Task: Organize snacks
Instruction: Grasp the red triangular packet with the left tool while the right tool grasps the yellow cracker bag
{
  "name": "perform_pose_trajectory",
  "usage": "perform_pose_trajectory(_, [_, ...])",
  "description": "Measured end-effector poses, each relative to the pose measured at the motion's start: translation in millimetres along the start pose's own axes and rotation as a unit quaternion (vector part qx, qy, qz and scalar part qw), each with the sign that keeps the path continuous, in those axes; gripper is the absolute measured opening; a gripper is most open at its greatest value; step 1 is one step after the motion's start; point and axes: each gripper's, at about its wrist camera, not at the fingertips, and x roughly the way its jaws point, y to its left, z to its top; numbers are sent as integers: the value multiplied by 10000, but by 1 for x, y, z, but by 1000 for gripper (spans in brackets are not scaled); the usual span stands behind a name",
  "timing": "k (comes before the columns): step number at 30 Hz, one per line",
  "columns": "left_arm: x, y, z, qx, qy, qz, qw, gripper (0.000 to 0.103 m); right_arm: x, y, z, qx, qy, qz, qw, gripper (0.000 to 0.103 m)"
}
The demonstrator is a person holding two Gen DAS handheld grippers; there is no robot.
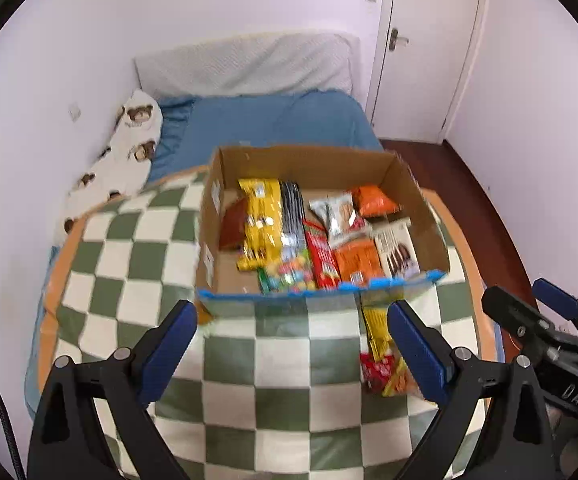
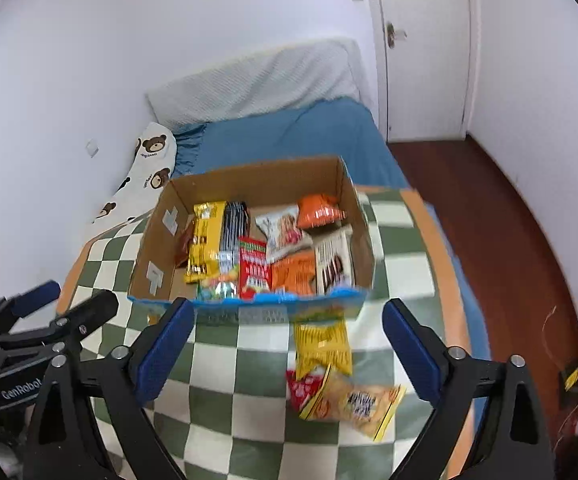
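Both our grippers, left gripper (image 1: 291, 340) and right gripper (image 2: 287, 338), hang spread, empty. Near: loose snack packets (image 2: 339, 380) overlapping on checkered blanket (image 2: 249, 400) — light, crinkly, slippery; we'd pinch a sealed edge. Beyond: cardboard box (image 2: 153, 248), mostly filled.

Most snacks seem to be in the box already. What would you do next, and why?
Probably lower the right tool onto the yellow packet and close on it. Three packets lie loose on the checked blanket just in front of the box; the yellow one lies between this tool's open fingers. The left tool is also open and holds nothing.
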Motion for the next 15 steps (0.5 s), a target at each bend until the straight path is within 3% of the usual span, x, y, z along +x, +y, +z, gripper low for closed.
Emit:
perform_pose_trajectory(4, [35,-16,-19,47,396,85,9992,98,29,-37,-22,464,503,44,9976,98])
perform_pose_trajectory(7, [71,-30,-39,162,799,265,9963,98,64,-60,-42,415,1022,96,9938,98])
perform_pose_trajectory(11, [119,-47,-69,469,1398,519,9877,97,121,-66,-76,-588,2035,198,9771,98])
perform_pose_trajectory(15, [155,-50,-96,545,1915,692,9775,97,164,-52,-109,-2025,2607,-4,9439,98])
